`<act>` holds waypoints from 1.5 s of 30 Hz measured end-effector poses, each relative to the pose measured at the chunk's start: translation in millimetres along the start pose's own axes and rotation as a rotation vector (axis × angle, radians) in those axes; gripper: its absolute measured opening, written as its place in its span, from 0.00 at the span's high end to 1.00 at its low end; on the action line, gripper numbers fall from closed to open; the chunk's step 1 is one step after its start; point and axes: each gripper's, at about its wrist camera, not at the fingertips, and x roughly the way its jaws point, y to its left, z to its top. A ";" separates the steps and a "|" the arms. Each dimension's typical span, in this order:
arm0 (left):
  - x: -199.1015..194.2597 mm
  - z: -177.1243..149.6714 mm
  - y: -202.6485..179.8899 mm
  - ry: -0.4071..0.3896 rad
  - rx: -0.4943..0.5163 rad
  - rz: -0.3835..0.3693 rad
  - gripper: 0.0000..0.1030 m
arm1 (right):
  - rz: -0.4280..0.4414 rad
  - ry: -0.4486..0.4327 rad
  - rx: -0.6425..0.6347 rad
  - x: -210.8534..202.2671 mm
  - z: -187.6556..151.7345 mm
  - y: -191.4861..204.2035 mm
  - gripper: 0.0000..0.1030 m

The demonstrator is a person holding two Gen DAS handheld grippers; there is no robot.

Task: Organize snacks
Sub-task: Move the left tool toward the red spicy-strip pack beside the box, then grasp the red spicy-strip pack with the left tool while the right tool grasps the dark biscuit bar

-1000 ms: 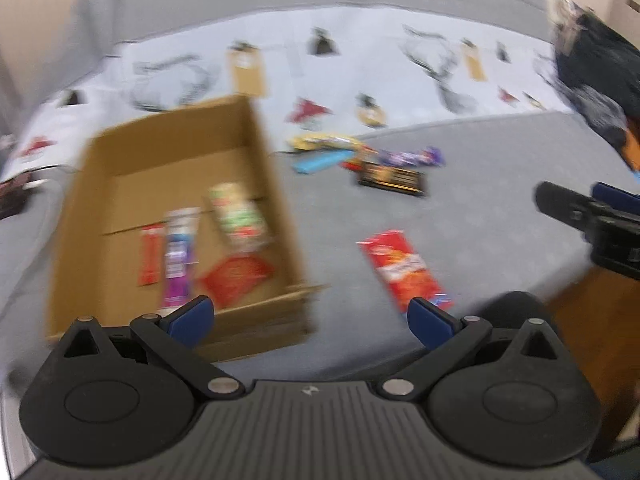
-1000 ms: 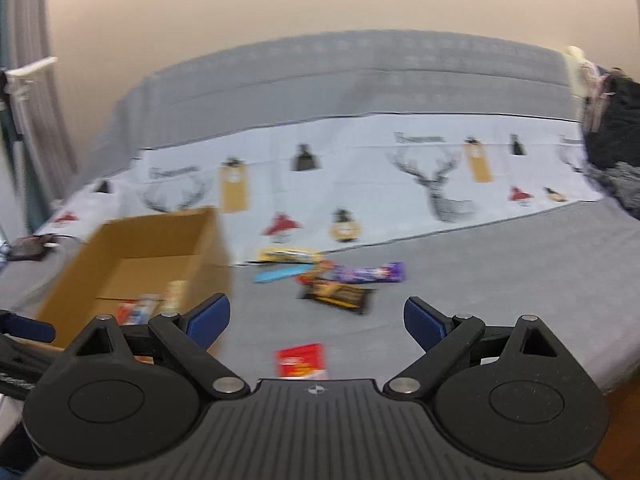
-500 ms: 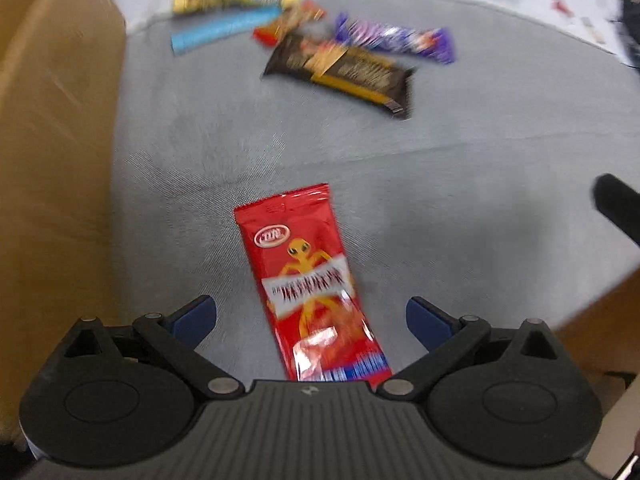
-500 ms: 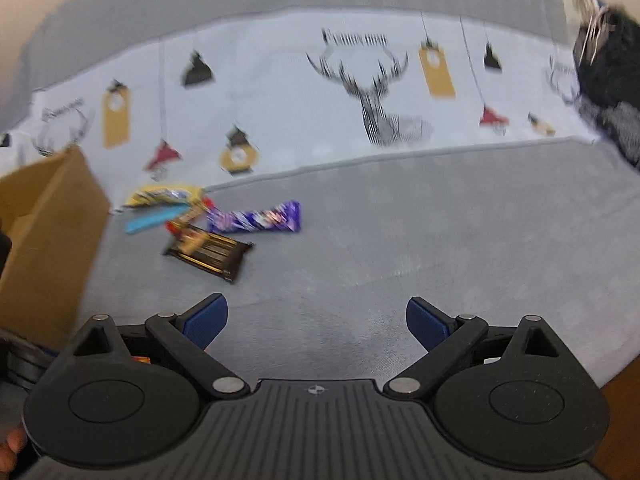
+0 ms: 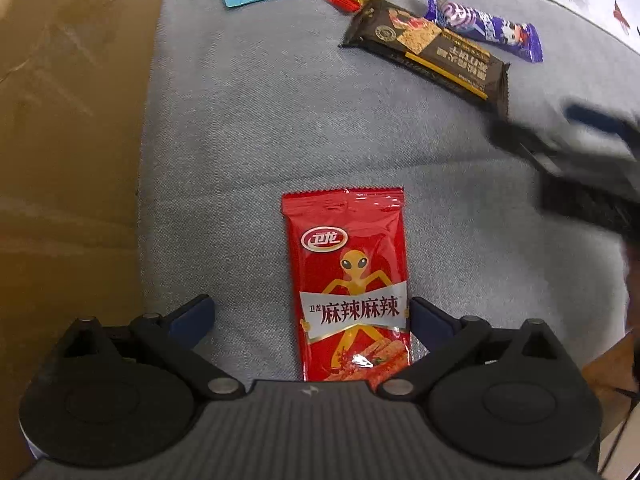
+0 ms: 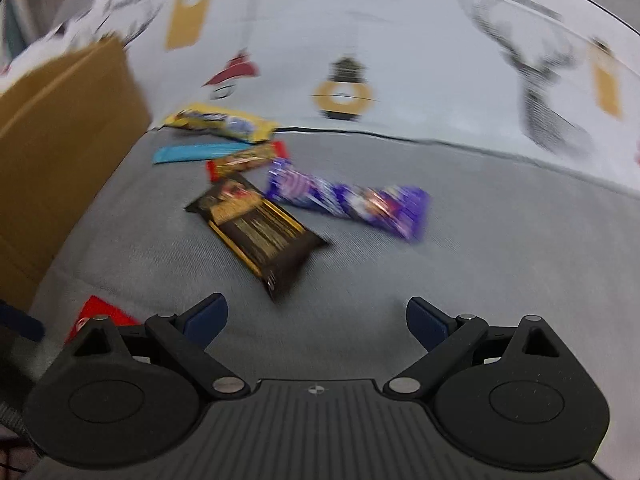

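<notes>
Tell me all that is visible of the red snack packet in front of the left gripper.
The red snack packet is a glossy foil-like pouch with a crimped, serrated top edge, a white oval logo, a yellow alien figure and a white band with Chinese characters. It looks sealed and lies flat, face up, lengthwise on the grey fabric surface. Its near end lies between the open fingers of the left gripper, closer to the right fingertip, perhaps touching it. The cardboard box stands apart to its left.

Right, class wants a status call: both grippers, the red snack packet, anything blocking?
Left gripper open, astride red packet, flat on the grey cover. Right gripper open, empty, facing dark bar. Nothing blocking; cardboard box alongside.
</notes>
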 end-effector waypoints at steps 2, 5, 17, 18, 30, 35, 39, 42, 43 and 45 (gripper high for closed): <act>1.5 2.4 -0.1 0.005 0.004 0.008 0.00 | 0.022 0.006 -0.056 17.6 14.2 4.9 0.06; 2.1 11.7 -5.6 0.005 -0.004 0.015 0.02 | 0.033 0.020 -0.132 40.3 29.8 15.4 0.04; -67.7 7.8 -8.0 -0.218 0.055 -0.055 0.49 | 0.008 -0.054 0.023 -5.8 17.3 3.2 0.60; -74.4 6.9 -5.0 -0.231 0.052 -0.070 0.49 | -0.011 -0.073 0.060 -16.1 16.6 -0.8 0.60; -203.7 -62.4 47.4 -0.485 0.030 -0.129 0.49 | -0.009 -0.406 0.226 -199.9 14.3 63.3 0.60; -240.4 -116.6 90.4 -0.534 0.013 -0.102 0.49 | 0.097 -0.382 0.205 -250.7 -6.9 129.7 0.60; -251.0 -161.5 127.8 -0.537 -0.023 -0.089 0.49 | 0.162 -0.339 0.173 -271.3 -24.6 186.6 0.60; -254.2 -191.2 152.8 -0.549 -0.043 -0.071 0.49 | 0.180 -0.329 0.125 -284.5 -35.7 227.4 0.60; -254.5 -199.9 159.8 -0.556 -0.046 -0.063 0.49 | 0.188 -0.322 0.096 -288.3 -38.8 241.1 0.60; -255.0 -214.9 171.6 -0.573 -0.052 -0.042 0.49 | 0.187 -0.313 0.044 -294.8 -43.2 262.7 0.60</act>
